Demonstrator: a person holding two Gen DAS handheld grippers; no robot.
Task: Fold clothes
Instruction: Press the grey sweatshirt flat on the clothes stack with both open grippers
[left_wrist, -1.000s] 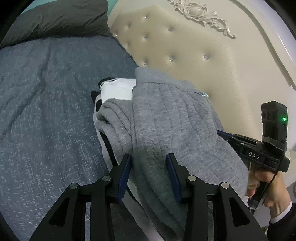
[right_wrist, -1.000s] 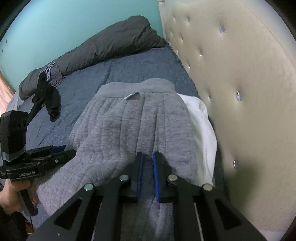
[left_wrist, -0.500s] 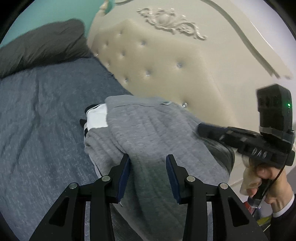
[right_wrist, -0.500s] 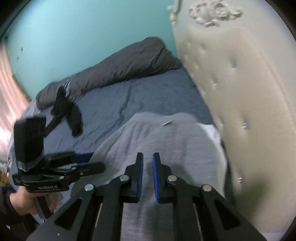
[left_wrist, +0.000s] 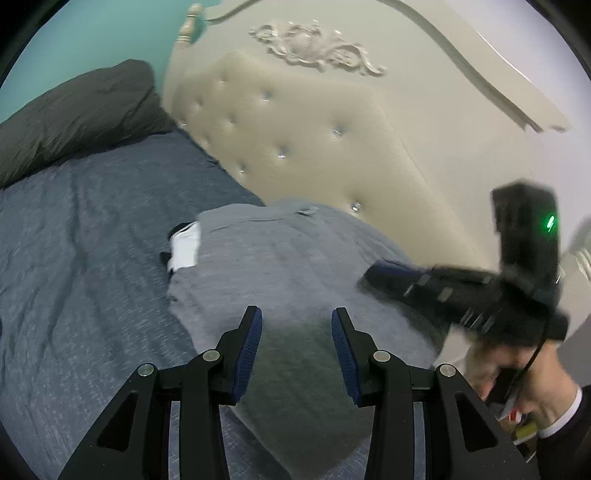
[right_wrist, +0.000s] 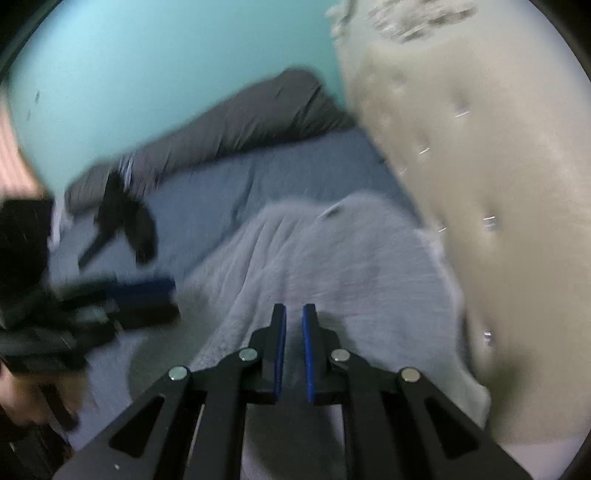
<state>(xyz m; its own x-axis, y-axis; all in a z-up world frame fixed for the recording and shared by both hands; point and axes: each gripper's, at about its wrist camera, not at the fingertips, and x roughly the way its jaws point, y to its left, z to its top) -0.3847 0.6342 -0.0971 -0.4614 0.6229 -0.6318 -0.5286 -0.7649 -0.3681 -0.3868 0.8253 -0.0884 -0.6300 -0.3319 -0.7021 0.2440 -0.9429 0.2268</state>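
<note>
Blue-grey bedding (left_wrist: 92, 295) fills the left of the left wrist view, with a cream tufted headboard (left_wrist: 314, 147) across the upper right and a dark pillow (left_wrist: 74, 110) at upper left. On the bed, close against the headboard, lies the grey garment (left_wrist: 280, 266) — its long axis runs from the lower centre of the frame up toward the headboard, collar label at the far end, and something white (left_wrist: 184, 247) peeks out at its left edge. The left claw (left_wrist: 295, 347) hangs released above the garment's near end, nothing between its pads. The right claw (right_wrist: 293, 343) is clenched and seems empty, though blur leaves that unsure; it hovers over the same near end, the garment stretching away up the frame. Both stand about equally near, so either could take the near hem — the left needs only to drop and close.
</note>
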